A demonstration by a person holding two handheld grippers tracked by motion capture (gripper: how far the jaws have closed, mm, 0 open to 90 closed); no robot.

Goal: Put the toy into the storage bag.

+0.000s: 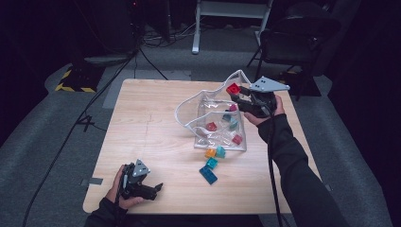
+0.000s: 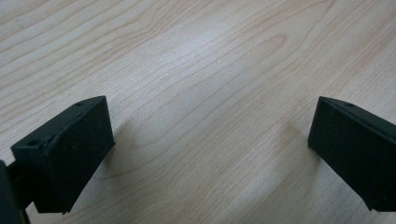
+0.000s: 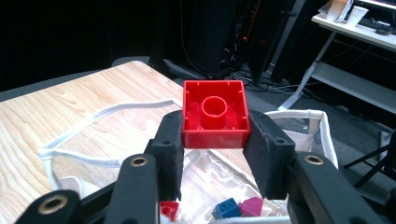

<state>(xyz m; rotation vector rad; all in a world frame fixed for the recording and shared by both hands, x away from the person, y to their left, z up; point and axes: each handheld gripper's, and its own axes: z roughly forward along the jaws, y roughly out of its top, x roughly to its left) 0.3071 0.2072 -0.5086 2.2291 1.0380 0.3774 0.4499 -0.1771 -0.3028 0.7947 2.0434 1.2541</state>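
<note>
Red brick clamped in the right gripper, held over the far rim of the clear bag; loose bricks lie outside the bag, nearer the person. Judged step: bagging bricks; next, release over the opening. Left gripper: jaws wide apart, empty, bare table between. Right gripper view: brick underside up, squeezed between both pads; bag contents below partly hidden.

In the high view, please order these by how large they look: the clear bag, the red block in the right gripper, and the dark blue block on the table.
1. Clear bag, by far the largest.
2. Dark blue block.
3. Red block in the right gripper.

The last two look close in size, so their order is unsure.
</note>
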